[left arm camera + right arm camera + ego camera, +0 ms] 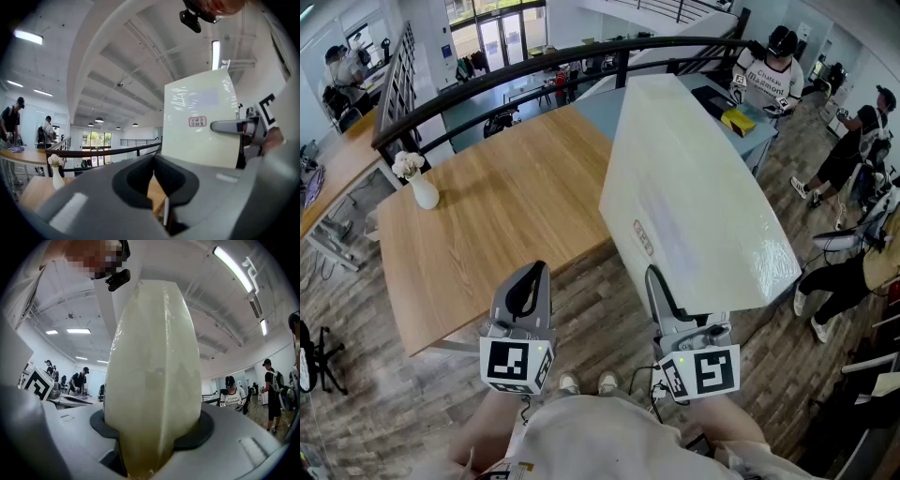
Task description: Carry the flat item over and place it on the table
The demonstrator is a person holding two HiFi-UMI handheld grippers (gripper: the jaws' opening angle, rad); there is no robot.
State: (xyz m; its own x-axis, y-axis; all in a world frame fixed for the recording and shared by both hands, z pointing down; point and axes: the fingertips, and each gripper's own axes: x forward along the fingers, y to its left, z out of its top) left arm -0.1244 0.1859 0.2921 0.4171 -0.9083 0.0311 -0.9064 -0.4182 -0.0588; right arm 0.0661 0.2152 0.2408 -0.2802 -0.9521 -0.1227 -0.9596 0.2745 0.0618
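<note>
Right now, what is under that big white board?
Seen from the head view, the board hides the wooden table's right edge and some plank floor; anything else beneath is covered.

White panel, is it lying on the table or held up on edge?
Held up on edge. The right gripper clamps the bottom edge of the white panel, standing upright, off the wooden table.
</note>
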